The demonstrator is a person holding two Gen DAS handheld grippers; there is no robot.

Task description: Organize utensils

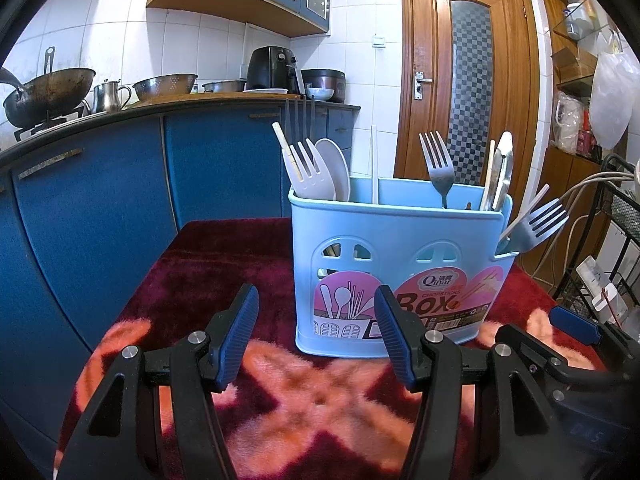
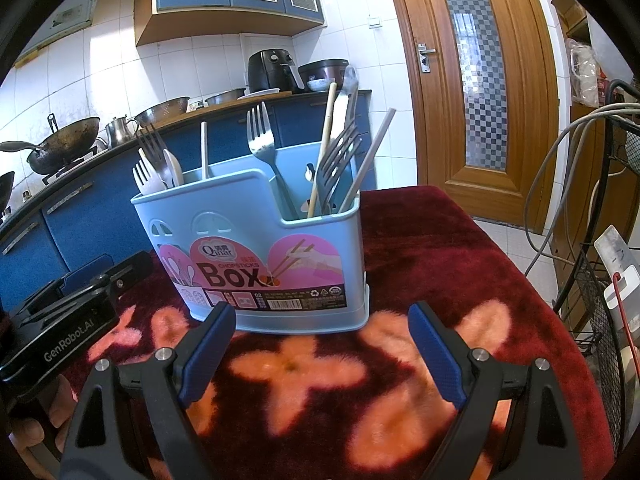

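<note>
— Blue plastic, that chopsticks box [image 1: 400, 264]; where do we have it?

— Upright on the dark red flowered cloth [image 1: 224, 256] covering our counter, just beyond both grippers, with forks [image 1: 438, 164], a white spoon [image 1: 334, 168] and chopsticks standing in it.

— And our jaws?

— Left gripper [image 1: 316, 328] stands apart, nothing between. Right gripper [image 2: 320, 344] is spread wider, also empty, its near end facing the box label.
</note>
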